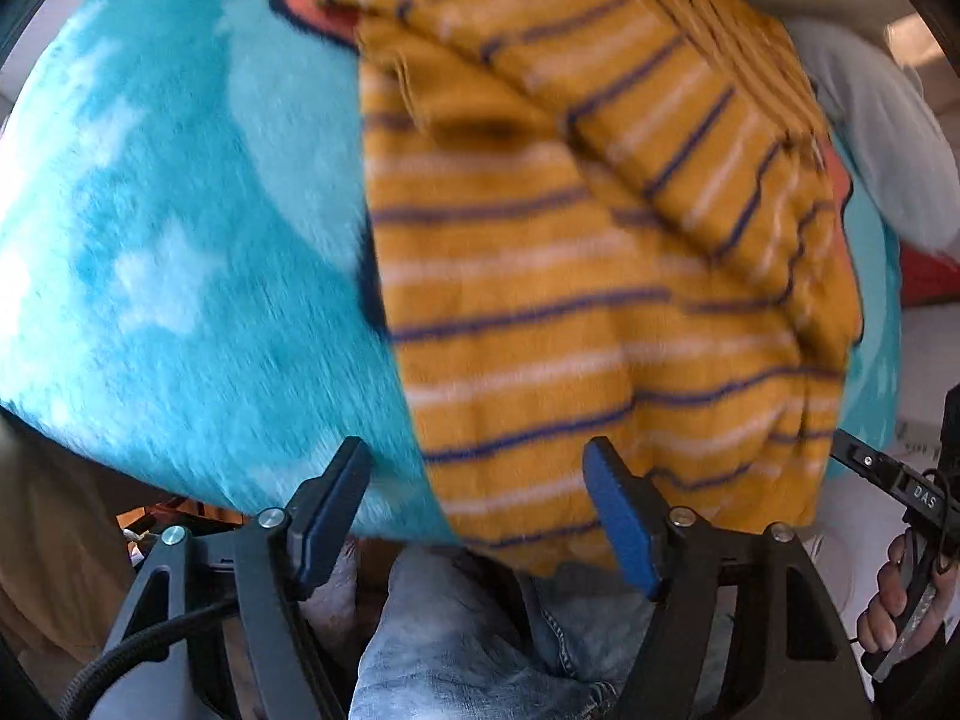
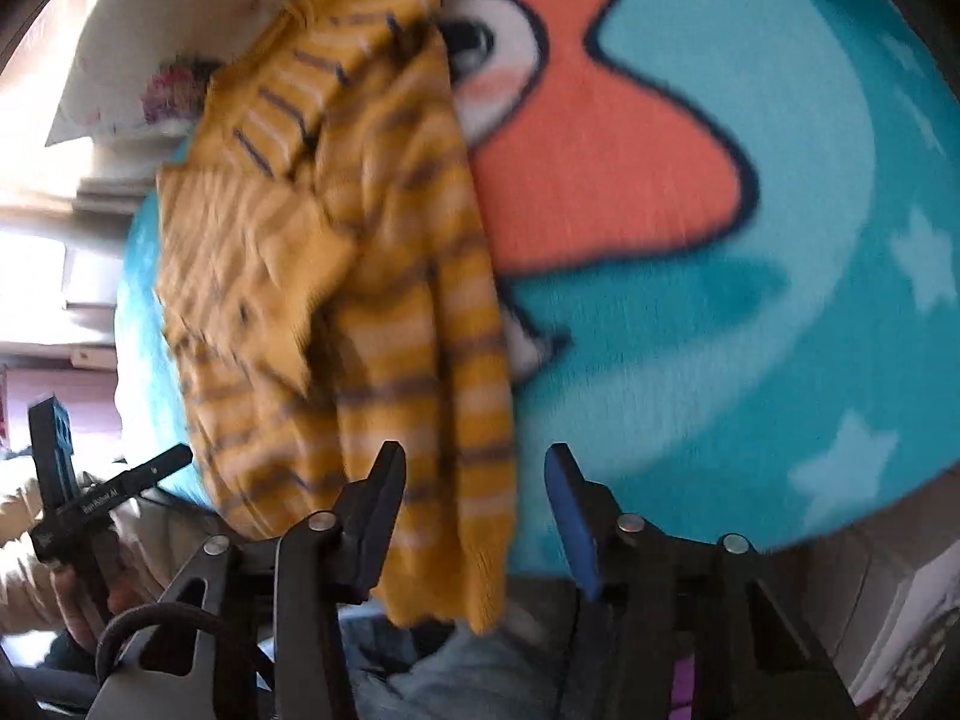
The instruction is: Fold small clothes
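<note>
A small mustard-yellow garment with navy and white stripes (image 1: 570, 276) lies partly folded on a turquoise fleece blanket (image 1: 180, 240), its hem hanging over the near edge. It also shows in the right wrist view (image 2: 372, 300), bunched with a flap folded over. My left gripper (image 1: 480, 480) is open and empty, at the garment's near hem, with the hem's left corner between the spread fingers. My right gripper (image 2: 474, 486) is open and empty, at the garment's lower right edge. Both views are motion-blurred.
The blanket (image 2: 750, 312) bears an orange cartoon shape (image 2: 600, 138) and white stars. The person's jeans (image 1: 480, 648) are just below the blanket edge. A white pillow (image 2: 150, 30) lies at the far left. The other hand-held gripper shows at each view's edge (image 1: 900, 492) (image 2: 90, 504).
</note>
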The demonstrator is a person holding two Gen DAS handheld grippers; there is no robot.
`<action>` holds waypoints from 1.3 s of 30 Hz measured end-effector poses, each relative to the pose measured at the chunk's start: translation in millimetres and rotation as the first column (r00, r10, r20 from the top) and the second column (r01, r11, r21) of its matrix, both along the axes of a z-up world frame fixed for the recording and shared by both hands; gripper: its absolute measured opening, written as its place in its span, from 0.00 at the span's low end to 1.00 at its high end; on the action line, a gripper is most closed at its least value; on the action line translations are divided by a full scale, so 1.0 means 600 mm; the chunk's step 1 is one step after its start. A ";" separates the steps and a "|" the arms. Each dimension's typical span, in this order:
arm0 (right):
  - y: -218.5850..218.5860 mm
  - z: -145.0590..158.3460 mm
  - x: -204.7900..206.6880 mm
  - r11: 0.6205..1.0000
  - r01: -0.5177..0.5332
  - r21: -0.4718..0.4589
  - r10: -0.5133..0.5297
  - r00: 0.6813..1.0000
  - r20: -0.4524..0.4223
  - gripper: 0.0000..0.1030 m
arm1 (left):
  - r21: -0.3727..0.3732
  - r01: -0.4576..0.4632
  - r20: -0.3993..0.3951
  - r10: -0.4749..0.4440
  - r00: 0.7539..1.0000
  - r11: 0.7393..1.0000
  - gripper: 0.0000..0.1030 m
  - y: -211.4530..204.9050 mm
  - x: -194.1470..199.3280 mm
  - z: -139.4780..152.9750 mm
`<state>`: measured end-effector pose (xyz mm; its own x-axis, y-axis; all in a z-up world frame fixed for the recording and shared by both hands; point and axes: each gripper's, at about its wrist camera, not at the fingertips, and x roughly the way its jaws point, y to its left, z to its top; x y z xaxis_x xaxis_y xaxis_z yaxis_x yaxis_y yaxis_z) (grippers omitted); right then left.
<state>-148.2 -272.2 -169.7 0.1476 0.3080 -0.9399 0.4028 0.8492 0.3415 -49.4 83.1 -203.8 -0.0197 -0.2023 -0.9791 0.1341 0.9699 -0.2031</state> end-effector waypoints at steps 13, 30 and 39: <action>0.067 -0.013 -0.010 0.996 0.005 -0.090 -0.008 0.999 -0.034 0.03 | -0.003 -0.035 0.035 0.035 0.999 0.999 0.06 0.008 0.023 0.016; 0.059 0.035 -0.066 0.993 -0.054 -0.108 0.051 0.998 -0.026 0.02 | 0.107 0.039 0.136 -0.053 0.989 0.993 0.06 0.095 0.005 0.073; 0.049 0.010 -0.068 0.992 -0.100 -0.074 0.094 0.993 -0.076 0.26 | 0.051 -0.015 0.088 0.010 0.996 0.999 0.10 0.178 0.003 0.079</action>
